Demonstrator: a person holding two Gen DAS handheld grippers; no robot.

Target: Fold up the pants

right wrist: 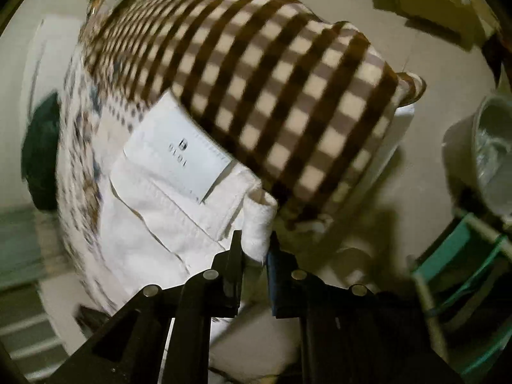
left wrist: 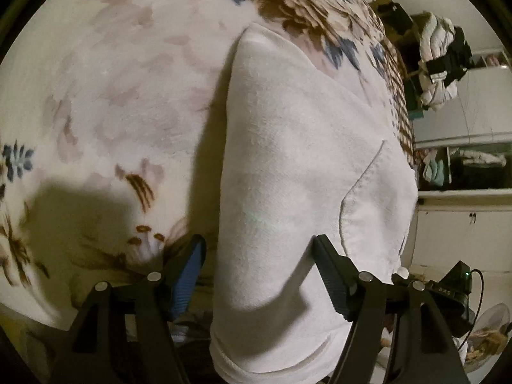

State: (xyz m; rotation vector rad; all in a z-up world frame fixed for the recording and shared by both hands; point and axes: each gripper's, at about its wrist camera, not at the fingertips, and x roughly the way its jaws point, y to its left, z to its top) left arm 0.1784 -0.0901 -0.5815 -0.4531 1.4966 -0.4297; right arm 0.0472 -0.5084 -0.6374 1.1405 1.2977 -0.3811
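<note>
The white pants (left wrist: 288, 176) lie on the floral blanket (left wrist: 112, 96), the left gripper (left wrist: 259, 246) spread wide over one fold, while the right gripper (right wrist: 255, 249) is clenched on their rolled waistband edge (right wrist: 259, 224) beside the checked border (right wrist: 288, 96).

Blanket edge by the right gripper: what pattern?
Brown-and-cream check on the blanket edge, clearest in the right wrist view.

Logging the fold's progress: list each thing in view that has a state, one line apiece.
White pants: doubled over, lying on the blanket, one waistband corner lifted.
Left gripper: open, fingers astride the pants' folded edge.
Right gripper: shut on a rolled waistband corner.
Blanket: spread flat under the pants.
Waistband label: facing up, exposed.
</note>
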